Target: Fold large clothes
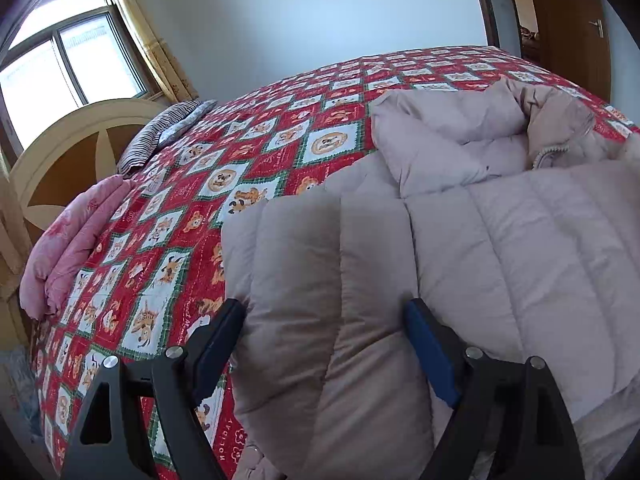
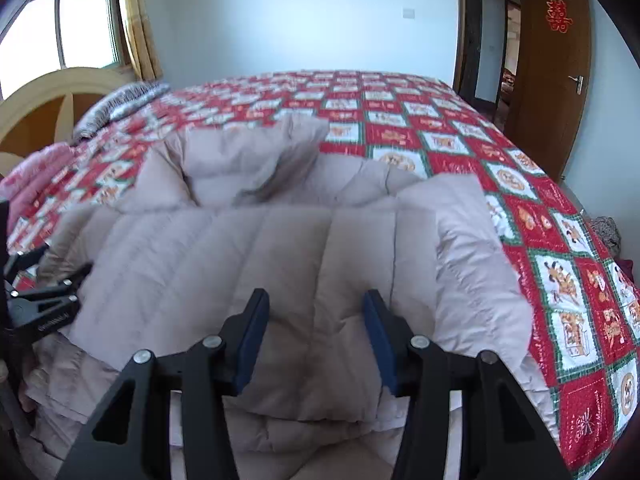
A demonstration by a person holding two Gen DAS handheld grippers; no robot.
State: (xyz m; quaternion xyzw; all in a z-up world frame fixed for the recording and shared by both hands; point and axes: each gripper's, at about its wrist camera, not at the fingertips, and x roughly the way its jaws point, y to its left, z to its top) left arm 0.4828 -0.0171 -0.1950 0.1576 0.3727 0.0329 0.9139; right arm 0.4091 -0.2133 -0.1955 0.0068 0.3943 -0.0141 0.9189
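The beige padded coat point(image 2: 280, 248) lies on the quilted bed point(image 2: 560, 280), partly folded. Both claws — left claw point(image 1: 326, 336) and right claw point(image 2: 314, 320) — gape wide over its near hem, gripping nothing. Next, I judge: pinch the hem and carry it toward the collar.

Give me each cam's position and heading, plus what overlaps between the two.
Left wrist: sits behind the left tool, low over the near-left part of the beige padded coat, facing across the red patterned bedspread toward window and headboard; both its own blue-padded fingers show, spread open.
Right wrist: sits behind the right tool, over the near middle of the coat, facing the far wall and the wooden door; its own open fingers show, with the left tool at the left edge.
Shared: coat, bedspread, window, door.
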